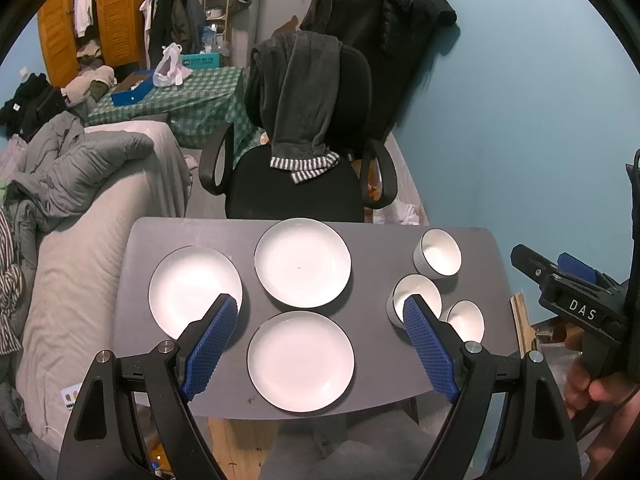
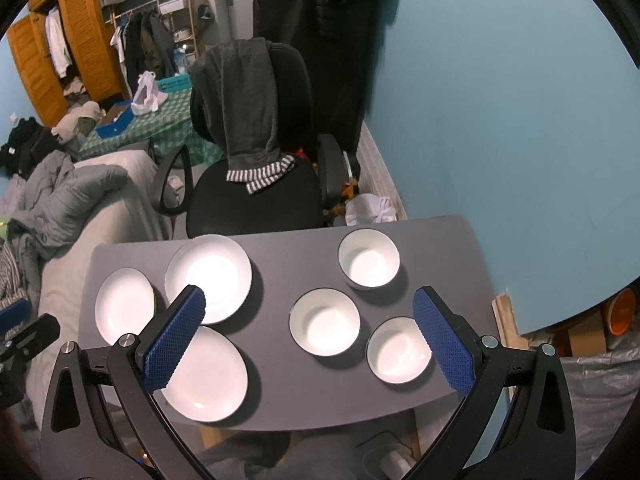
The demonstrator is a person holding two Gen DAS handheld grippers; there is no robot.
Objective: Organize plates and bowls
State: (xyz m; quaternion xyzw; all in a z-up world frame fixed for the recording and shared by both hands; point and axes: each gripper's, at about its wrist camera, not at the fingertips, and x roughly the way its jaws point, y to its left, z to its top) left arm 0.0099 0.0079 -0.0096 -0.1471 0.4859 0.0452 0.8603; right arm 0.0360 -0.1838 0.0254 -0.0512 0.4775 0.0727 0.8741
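Three white plates lie on a dark grey table (image 1: 376, 384): a left plate (image 1: 188, 288), a far plate (image 1: 303, 262) and a near plate (image 1: 301, 361). Three white bowls stand at the right: a far bowl (image 1: 438, 257), a middle bowl (image 1: 416, 294) and a near bowl (image 1: 466, 320). My left gripper (image 1: 320, 308) is open and empty, above the near plate. My right gripper (image 2: 310, 300) is open and empty, above the middle bowl (image 2: 325, 322), with the near bowl (image 2: 398, 350) and the far bowl (image 2: 369, 258) beside it. The right gripper's body (image 1: 576, 300) shows at the left wrist view's right edge.
A black office chair (image 1: 296, 176) draped with a grey garment stands behind the table. A grey sofa (image 1: 80, 248) with a jacket is at the left. A blue wall (image 1: 520, 120) is at the right. A green checked table (image 1: 180, 100) and a wooden wardrobe (image 1: 104, 12) stand further back.
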